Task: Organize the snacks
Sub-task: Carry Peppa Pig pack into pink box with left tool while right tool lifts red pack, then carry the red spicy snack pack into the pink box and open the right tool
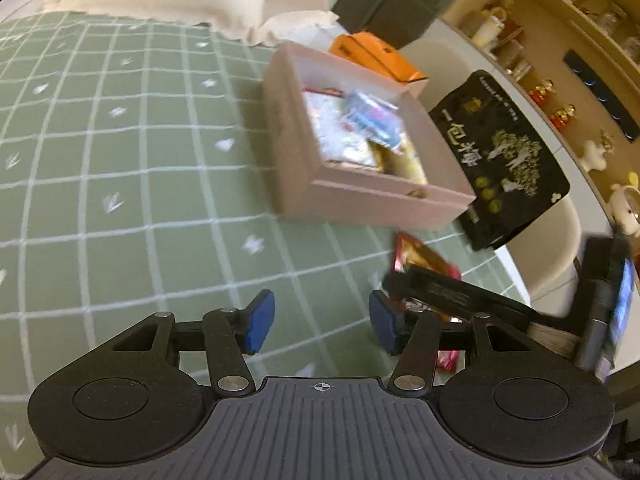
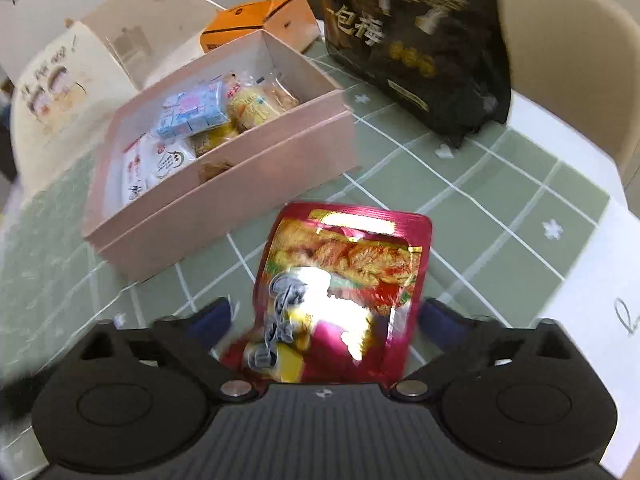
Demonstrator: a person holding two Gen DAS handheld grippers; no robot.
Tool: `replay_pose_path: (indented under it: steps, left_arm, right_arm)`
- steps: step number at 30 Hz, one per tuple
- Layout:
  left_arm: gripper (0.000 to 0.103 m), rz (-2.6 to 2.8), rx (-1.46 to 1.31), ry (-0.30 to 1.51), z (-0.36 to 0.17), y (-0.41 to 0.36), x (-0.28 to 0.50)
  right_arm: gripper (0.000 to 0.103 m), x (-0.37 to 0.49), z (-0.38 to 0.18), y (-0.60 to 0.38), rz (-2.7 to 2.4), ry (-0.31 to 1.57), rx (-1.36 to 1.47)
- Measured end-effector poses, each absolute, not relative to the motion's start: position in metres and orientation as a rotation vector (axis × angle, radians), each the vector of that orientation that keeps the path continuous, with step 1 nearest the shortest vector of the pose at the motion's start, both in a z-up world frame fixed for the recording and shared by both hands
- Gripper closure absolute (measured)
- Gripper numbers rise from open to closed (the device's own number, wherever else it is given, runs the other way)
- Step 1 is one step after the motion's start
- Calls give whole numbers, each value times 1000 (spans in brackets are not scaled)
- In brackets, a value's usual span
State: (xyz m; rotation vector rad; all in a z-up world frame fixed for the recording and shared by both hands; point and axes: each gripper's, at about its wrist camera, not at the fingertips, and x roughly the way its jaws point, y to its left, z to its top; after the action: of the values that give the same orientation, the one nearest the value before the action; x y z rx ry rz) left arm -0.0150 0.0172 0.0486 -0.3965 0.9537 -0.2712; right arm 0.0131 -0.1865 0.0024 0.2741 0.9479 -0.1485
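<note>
**A:** Where did the right gripper (image 2: 324,320) stand?

**B:** I had its jaws spread as wide as they go. The red packet (image 2: 344,292) lay between them, its top edge pointing ahead of the fingertips, its bottom back against the gripper body. The blue pads (image 2: 210,320) stood off from both of its sides, so I wasn't squeezing it. Whether it rested on the cloth or hung loose, I couldn't tell (the picture was smeared there).

**A:** And the left gripper (image 1: 322,326)?

**B:** About half open, nothing between the pads, only the green checked cloth (image 1: 120,160) under the gap. Just outside its right pad I saw the same red packet (image 1: 424,260), with the right gripper's black finger (image 1: 448,292) across it.

**A:** The box?

**B:** The pink box (image 2: 224,184) sat ahead of the right jaws and to their left, near the packet's top but not touching it. From the left wrist it was ahead and a little right of the jaws. Inside it were several packets already: a blue and white one (image 2: 192,114) on top, a white one (image 2: 160,164) beside it, yellowish ones (image 2: 254,108) toward the far wall.

**A:** Anything else nearby?

**B:** A black bag (image 2: 416,48) stood upright, ahead and right of the right jaws, beyond the box's corner. An orange carton (image 2: 256,20) was behind the box's far wall.
</note>
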Motion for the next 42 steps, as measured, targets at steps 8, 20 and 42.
replay_pose_path:
  steps: [8,20,42]
  left_arm:
    - [50,-269,-414,968,49,41,-45]
    - [56,-352,-412,965,59,26,-55]
    - [56,-258,-433,1009,44,44,-62]
  right_arm:
    - [42,-9,4,-201,76,941,-6]
    - [102,-45,132,-243,159,702,58]
    - [19,25,19,-227,194,934,134]
